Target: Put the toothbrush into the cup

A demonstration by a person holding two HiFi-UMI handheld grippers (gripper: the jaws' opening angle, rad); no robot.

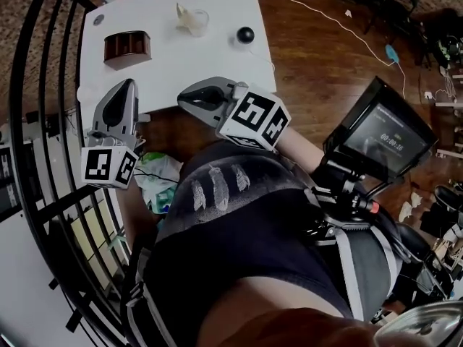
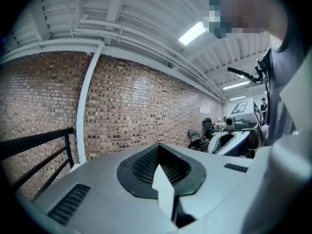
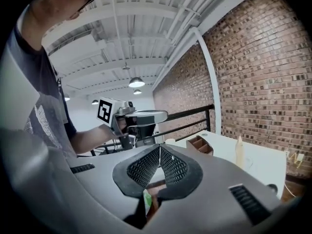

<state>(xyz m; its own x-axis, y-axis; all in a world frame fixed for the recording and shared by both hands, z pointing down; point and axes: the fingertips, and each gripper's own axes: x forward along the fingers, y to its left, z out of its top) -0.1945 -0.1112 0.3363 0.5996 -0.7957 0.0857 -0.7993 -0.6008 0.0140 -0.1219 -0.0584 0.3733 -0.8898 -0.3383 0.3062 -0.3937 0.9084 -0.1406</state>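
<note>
A clear cup (image 1: 195, 22) stands at the far middle of the white table (image 1: 217, 56). A cream pointed thing (image 1: 181, 11) sticks up out of it; whether it is the toothbrush I cannot tell. The right gripper view shows that cup (image 3: 245, 163) low at the right, well beyond my jaws. My left gripper (image 1: 129, 84) hovers over the table's near left edge, shut and empty. My right gripper (image 1: 182, 98) hangs at the near edge beside it, its pads (image 3: 170, 165) pressed together with nothing between them. Both are far short of the cup.
A brown wooden organiser (image 1: 127, 47) sits at the table's left, a black round thing (image 1: 245, 34) at its right. A black railing (image 1: 43, 121) curves along the left. A green and white bag (image 1: 155, 179) lies on the floor below. A monitor (image 1: 380, 132) juts out at right.
</note>
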